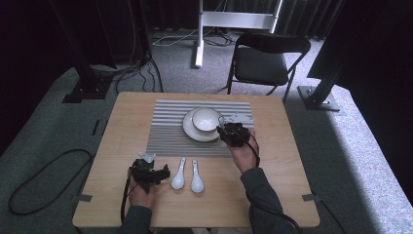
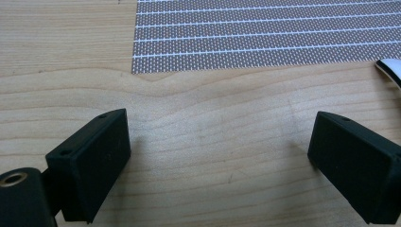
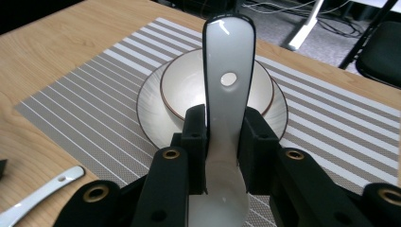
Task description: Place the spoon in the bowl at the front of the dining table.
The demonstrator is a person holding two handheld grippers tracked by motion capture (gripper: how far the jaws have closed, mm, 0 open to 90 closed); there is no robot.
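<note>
High view, going from left to right: the left gripper point(image 1: 155, 173) rests on the bare wood at about 7 o'clock of the table point(image 1: 122, 122), with its jaws spread and nothing between them. Just to its right, at 6 o'clock, two white spoons point(image 1: 187, 179) lie side by side below the striped placemat point(image 1: 168, 131). On the mat stands a plate point(image 1: 189, 129) with a bowl point(image 1: 205, 119) on it. At 3 o'clock of the plate is the right gripper point(image 1: 230, 134), very near the rim.

The right gripper view shows what the high view cannot: the jaws are pinching a third spoon point(image 3: 228, 94) at the neck, handle pointing forward and up over the bowl point(image 3: 189, 85), which stands at 12 o'clock from the jaws. The left gripper view gives the wood grain, the corner of the mat point(image 2: 265, 33) and a small white edge at 3 o'clock, probably a spoon.

I judge the step is carrying this spoon to the bowl. The next move asks to lower it so that it lands inside the bowl or on the plate without knocking the rim, then to release.
</note>
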